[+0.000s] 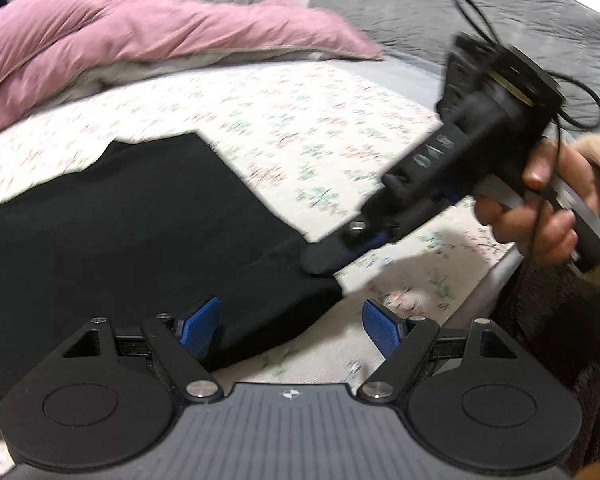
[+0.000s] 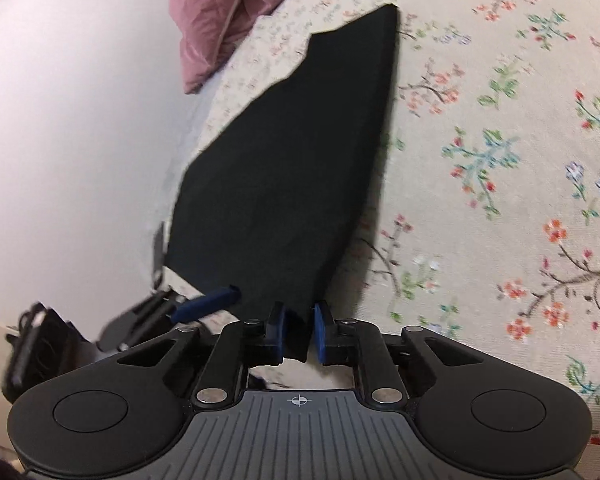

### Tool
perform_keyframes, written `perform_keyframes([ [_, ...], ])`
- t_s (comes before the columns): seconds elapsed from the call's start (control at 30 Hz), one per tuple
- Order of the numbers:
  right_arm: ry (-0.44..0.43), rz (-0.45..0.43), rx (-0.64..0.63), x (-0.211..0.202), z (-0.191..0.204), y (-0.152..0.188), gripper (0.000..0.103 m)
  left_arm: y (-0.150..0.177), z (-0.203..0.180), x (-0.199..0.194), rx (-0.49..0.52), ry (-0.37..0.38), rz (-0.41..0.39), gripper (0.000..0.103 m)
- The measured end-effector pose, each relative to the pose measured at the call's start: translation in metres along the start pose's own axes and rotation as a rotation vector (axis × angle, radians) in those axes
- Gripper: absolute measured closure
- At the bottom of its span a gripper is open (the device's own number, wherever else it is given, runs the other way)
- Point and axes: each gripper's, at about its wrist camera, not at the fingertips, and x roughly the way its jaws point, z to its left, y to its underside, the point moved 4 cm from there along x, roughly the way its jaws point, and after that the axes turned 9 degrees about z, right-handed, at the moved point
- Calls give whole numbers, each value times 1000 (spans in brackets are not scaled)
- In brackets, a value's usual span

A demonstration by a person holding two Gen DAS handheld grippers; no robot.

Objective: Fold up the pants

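Note:
Black pants (image 1: 140,216) lie flat on a floral bedsheet, also seen in the right wrist view (image 2: 292,168). My left gripper (image 1: 292,320) is open, its blue pads (image 1: 198,326) wide apart, with the near corner of the pants between them. My right gripper (image 2: 300,330) has its jaws close on the near edge of the pants, with cloth between the pads (image 2: 321,328). In the left wrist view the right gripper (image 1: 320,260) comes in from the right, held by a hand, its tip at the pants' edge. The left gripper's blue finger (image 2: 206,302) shows in the right wrist view.
A pink duvet (image 1: 120,36) and a grey pillow (image 1: 460,12) lie at the head of the bed. The floral sheet (image 2: 500,160) stretches to the right of the pants. A white wall (image 2: 60,140) runs along the bed's left edge.

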Motion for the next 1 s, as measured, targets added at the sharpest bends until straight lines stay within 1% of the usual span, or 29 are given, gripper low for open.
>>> perform_keyframes([
  [0.17, -31, 0, -25, -2, 16, -11, 88, -6, -17, 4, 57, -22, -51, 15],
  [0.23, -38, 0, -36, -3, 19, -13, 88, -7, -21, 7, 81, -60, -70, 15],
  [0.3, -39, 4, -44, -2, 21, -16, 87, -8, -24, 13, 107, -123, -83, 16],
  [0.33, -37, 5, -48, -1, 22, -18, 85, -7, -25, 16, 116, -156, -82, 19],
  [0.37, -32, 6, -53, -2, 23, -19, 84, -7, -25, 21, 126, -183, -68, 25],
  [0.4, -24, 6, -57, -3, 22, -19, 84, -6, -25, 27, 131, -196, -45, 29],
  [0.43, -15, 4, -60, -4, 20, -20, 84, -5, -24, 33, 133, -204, -20, 36],
  [0.47, 5, -5, -63, -6, 18, -21, 84, -3, -23, 37, 131, -211, -5, 41],
  [0.5, 38, -19, -70, -7, 14, -23, 77, -1, -21, 40, 128, -214, 2, 43],
  [0.53, 73, -39, -74, -9, 9, -25, 64, 2, -20, 40, 124, -221, 1, 45],
  [0.57, 108, -65, -72, -12, 3, -29, 59, 3, -21, 40, 120, -230, -5, 46],
  [0.6, 125, -80, -61, -13, -4, -33, 56, 3, -21, 40, 116, -236, -9, 48],
  [0.67, 140, -96, -20, -11, -19, -45, 56, 5, -21, 39, 102, -258, -12, 60],
  [0.7, 141, -102, -9, -10, -26, -50, 57, 5, -20, 38, 85, -261, -18, 63],
  [0.77, 122, -129, -2, -8, -35, -67, 60, 6, -17, 34, 31, -255, -30, 74],
  [0.83, 125, -160, -4, -4, -38, -88, 63, 7, -13, 30, -31, -245, -44, 78],
  [0.9, 124, -187, -1, 1, -43, -110, 64, 7, -11, 29, -78, -234, -51, 79],
  [0.97, 106, -212, 22, 7, -49, -132, 65, 7, -12, 28, -100, -232, -53, 80],
  [1.0, 95, -230, 43, 9, -53, -145, 70, 6, -13, 29, -103, -234, -54, 80],
])
